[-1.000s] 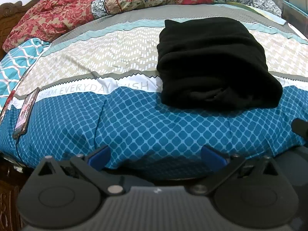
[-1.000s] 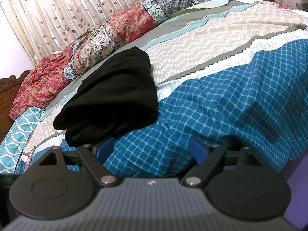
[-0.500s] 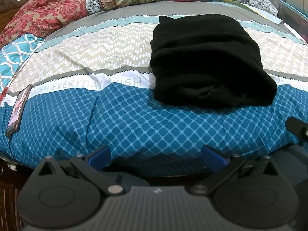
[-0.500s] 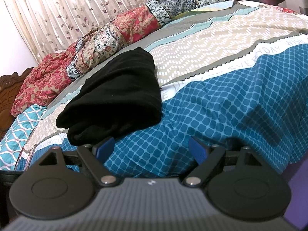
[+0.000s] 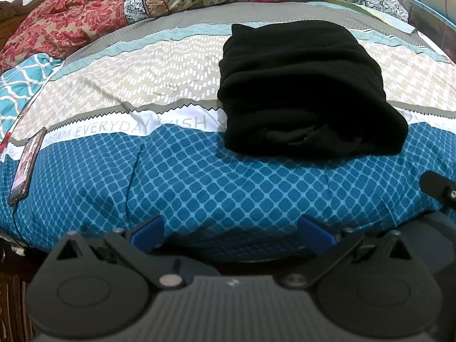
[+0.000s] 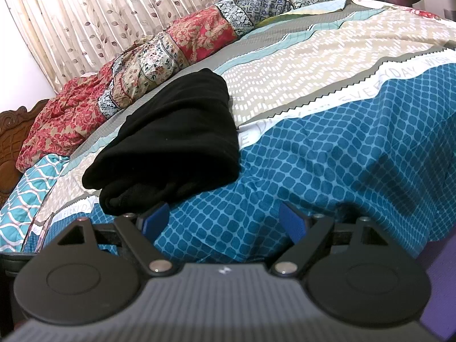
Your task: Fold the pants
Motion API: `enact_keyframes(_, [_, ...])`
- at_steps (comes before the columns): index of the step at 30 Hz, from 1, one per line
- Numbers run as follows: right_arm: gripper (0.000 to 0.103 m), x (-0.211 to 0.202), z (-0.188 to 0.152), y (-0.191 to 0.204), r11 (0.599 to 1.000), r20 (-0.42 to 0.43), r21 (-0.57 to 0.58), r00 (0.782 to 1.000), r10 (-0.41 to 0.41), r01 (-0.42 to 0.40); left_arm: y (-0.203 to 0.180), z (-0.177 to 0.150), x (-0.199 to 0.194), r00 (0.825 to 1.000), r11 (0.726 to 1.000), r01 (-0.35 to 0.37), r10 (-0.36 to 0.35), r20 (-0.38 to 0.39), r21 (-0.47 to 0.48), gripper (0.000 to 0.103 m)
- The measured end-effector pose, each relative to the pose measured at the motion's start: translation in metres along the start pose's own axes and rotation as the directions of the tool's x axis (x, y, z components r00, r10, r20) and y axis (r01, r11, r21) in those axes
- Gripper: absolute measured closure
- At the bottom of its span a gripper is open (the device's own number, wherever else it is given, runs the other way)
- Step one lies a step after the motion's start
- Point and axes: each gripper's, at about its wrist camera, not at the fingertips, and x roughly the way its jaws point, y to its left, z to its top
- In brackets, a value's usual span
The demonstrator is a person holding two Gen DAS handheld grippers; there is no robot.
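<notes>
At the near edge of the bed [image 5: 199, 188], the left gripper [image 5: 232, 232] and right gripper [image 6: 225, 222] are held wide apart, with nothing gripped or touched. The black pants [image 5: 307, 91] are seen folded in a bundle on the bedspread, beyond both grippers.

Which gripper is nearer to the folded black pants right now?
Right. The right gripper hangs open at the bed's edge, its left finger just short of the pants. The left gripper, also open, sits farther back, with blue bedsheet between.
</notes>
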Motion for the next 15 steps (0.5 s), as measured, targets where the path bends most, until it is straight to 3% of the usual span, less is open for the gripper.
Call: enact_keyframes(15, [0.017,-0.0008,-0.0003,-0.0008,1.0,0.001,0.008,1.0,0.0,0.0,-0.0011,-0.0025,0.0,1.0,1.0,-0.008,0.008,0.002,0.002,0.0])
